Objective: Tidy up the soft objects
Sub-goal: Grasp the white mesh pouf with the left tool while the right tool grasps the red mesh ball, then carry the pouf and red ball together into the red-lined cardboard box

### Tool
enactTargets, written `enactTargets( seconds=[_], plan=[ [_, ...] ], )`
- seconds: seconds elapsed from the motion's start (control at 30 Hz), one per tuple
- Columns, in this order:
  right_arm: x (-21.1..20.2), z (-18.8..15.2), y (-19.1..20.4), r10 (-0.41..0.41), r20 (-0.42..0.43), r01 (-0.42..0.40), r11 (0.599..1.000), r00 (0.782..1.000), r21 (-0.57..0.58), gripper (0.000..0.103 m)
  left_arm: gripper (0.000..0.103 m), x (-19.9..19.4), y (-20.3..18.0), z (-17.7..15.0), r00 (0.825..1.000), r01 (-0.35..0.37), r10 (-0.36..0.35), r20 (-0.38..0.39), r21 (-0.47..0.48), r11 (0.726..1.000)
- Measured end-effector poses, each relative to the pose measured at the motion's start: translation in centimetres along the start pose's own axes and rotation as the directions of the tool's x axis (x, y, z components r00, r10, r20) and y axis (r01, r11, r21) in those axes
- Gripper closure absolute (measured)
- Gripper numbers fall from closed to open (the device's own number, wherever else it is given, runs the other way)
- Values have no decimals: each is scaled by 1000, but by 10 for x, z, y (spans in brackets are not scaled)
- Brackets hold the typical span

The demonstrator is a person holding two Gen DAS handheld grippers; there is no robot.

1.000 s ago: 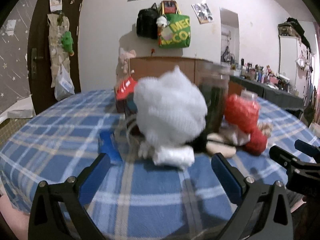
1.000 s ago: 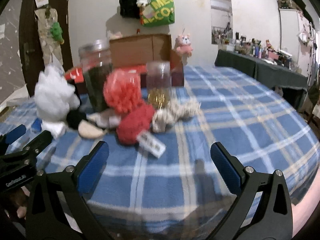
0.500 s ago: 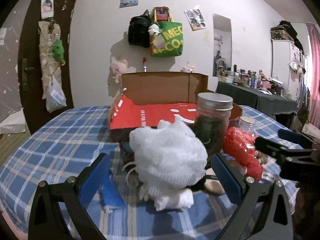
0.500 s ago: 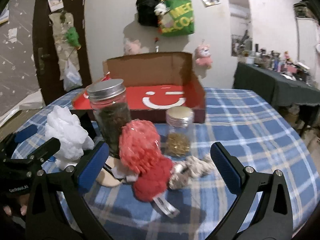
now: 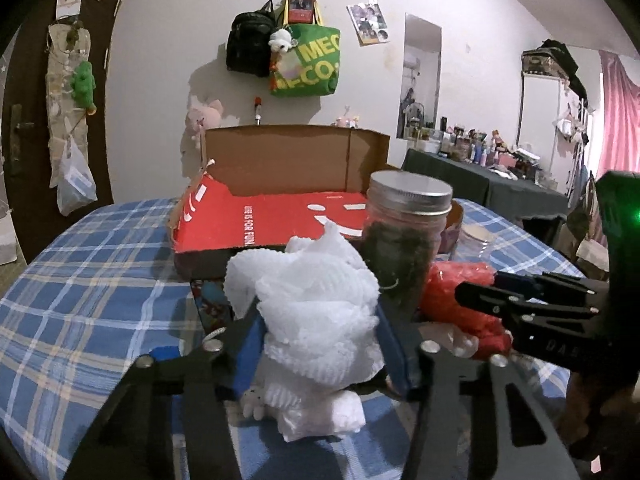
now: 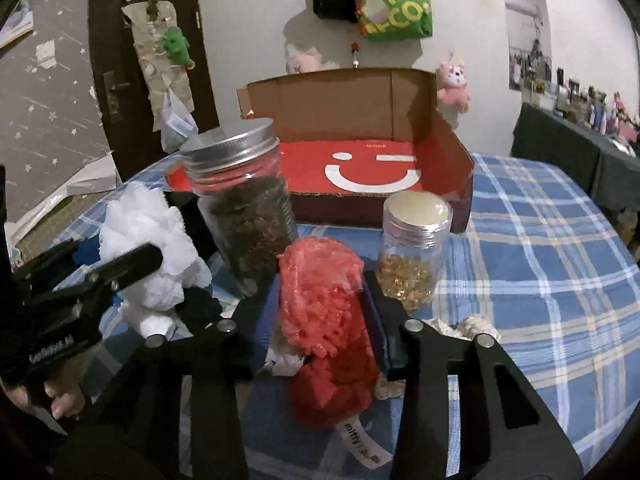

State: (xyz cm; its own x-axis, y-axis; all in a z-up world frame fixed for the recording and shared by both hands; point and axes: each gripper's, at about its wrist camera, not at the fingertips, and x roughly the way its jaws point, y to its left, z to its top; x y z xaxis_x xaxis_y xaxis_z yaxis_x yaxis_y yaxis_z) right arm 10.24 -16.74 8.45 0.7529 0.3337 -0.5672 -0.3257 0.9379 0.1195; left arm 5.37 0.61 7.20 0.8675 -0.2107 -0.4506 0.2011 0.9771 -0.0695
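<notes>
A white fluffy soft toy [image 5: 316, 312] sits on the blue plaid table; my left gripper [image 5: 320, 344] is shut on it, its blue pads pressing both sides. The toy also shows in the right wrist view [image 6: 152, 264]. A red fluffy soft toy [image 6: 324, 320] with a white tag lies in front of the jars; my right gripper [image 6: 320, 324] is shut on it. It shows partly in the left wrist view [image 5: 460, 300], behind the right gripper's fingers. An open red cardboard box [image 6: 372, 168] with a smiley face stands behind.
A tall dark-filled jar [image 6: 240, 208] with a metal lid and a smaller jar [image 6: 412, 248] of golden beads stand between the toys and the box. A beige rope toy [image 6: 464, 326] lies at right. A black item [image 6: 200, 304] lies beside the white toy.
Both grippers moved forward and closed: the left one on the white toy, the right one on the red toy. Earlier both were open and farther back.
</notes>
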Motion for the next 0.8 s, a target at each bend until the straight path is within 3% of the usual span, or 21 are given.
enactTargets(
  seconds=[0.27,0.8],
  plan=[
    [-17,-3,4,-8,51,8,1000,999,-3,68,64,-11,0,4,1000,6,-6,24,2,1000],
    [-76,17,6,-46,191,49,999,981,-12,68,65,-60,6,35,989,4,-6,148,15,1000]
  ],
)
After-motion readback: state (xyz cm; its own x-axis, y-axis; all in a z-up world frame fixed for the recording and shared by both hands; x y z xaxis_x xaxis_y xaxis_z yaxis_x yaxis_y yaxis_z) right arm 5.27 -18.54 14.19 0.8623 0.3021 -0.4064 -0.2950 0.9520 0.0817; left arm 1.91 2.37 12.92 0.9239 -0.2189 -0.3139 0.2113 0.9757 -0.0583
